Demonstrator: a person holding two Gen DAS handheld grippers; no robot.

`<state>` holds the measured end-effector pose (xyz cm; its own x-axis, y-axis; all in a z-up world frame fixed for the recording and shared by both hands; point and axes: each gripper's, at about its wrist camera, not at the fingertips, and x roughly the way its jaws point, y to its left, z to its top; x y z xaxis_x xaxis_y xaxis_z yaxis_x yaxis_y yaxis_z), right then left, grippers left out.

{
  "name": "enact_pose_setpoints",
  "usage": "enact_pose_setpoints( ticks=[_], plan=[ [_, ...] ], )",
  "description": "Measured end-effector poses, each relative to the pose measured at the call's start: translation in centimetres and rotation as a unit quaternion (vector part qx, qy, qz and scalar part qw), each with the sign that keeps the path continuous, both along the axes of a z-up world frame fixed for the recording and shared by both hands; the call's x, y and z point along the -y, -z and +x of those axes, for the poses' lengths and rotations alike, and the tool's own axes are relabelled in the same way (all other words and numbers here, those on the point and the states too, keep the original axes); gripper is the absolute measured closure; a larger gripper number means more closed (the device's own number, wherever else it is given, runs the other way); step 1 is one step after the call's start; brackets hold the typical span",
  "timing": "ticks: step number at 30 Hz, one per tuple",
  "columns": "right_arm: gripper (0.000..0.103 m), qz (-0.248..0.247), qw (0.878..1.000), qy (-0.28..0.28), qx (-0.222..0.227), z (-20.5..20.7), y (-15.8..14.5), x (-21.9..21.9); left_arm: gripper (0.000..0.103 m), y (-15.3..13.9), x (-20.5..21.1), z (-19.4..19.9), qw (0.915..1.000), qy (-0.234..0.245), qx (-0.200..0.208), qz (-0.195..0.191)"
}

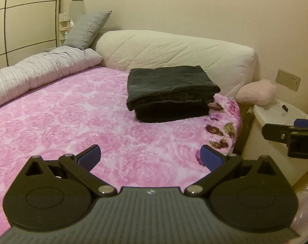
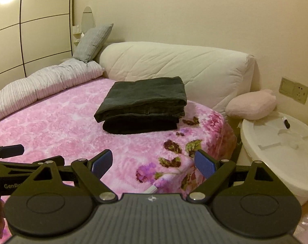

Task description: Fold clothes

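A stack of dark, near-black folded garments [image 1: 171,93] lies on the bed, on its pink rose-patterned fleece blanket [image 1: 72,122], toward the bed's far right corner and just in front of the cream quilted headboard cushion [image 1: 174,48]. The stack looks like at least two pieces: a charcoal one folded into a flat rectangle on top and a blacker one beneath it, edges roughly squared. So the clothes in view already lie folded, as the task wants; whether this session's work put them so cannot be judged from this moment.

The left gripper [image 1: 151,158] hovers over the near part of the bed with its blue-padded fingers spread wide and nothing between them. The right gripper [image 2: 153,163] is held beside it, over the bed's near right edge, fingers likewise apart and empty. Both are well short of the stack.

No loose or unfolded garment shows anywhere on the blanket. A rolled striped white-and-grey duvet [image 1: 42,69] runs along the bed's left edge, and a white round bedside stand [image 2: 276,148] sits off the right edge. If more clothes remain, they lie outside both views.
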<state>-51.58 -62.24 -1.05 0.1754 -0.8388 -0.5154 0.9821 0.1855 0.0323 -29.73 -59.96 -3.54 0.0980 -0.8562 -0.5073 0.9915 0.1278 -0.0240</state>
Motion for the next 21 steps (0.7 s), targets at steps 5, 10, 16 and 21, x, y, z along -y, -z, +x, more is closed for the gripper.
enact_pose_setpoints(
  ticks=[5,10,16,21],
  plan=[
    [0.014,0.0,1.0,0.0,0.0,-0.2,-0.7,-1.9,0.0,-0.8,-1.7,-0.1,1.0,-0.003,-0.004,-0.004],
    [0.014,-0.003,1.0,-0.002,0.002,-0.2,-1.5,-3.5,0.0,-1.6,-3.3,-0.3,1.0,-0.003,-0.001,-0.008],
    [0.014,-0.005,1.0,-0.007,0.002,-0.1,-2.4,-5.3,0.001,-2.5,-5.1,-0.8,0.9999,0.0,0.002,-0.012],
    [0.014,-0.008,1.0,0.0,-0.004,-0.2,-2.9,-7.0,0.0,-3.1,-6.6,-1.3,0.9999,0.0,0.006,-0.014]
  ],
)
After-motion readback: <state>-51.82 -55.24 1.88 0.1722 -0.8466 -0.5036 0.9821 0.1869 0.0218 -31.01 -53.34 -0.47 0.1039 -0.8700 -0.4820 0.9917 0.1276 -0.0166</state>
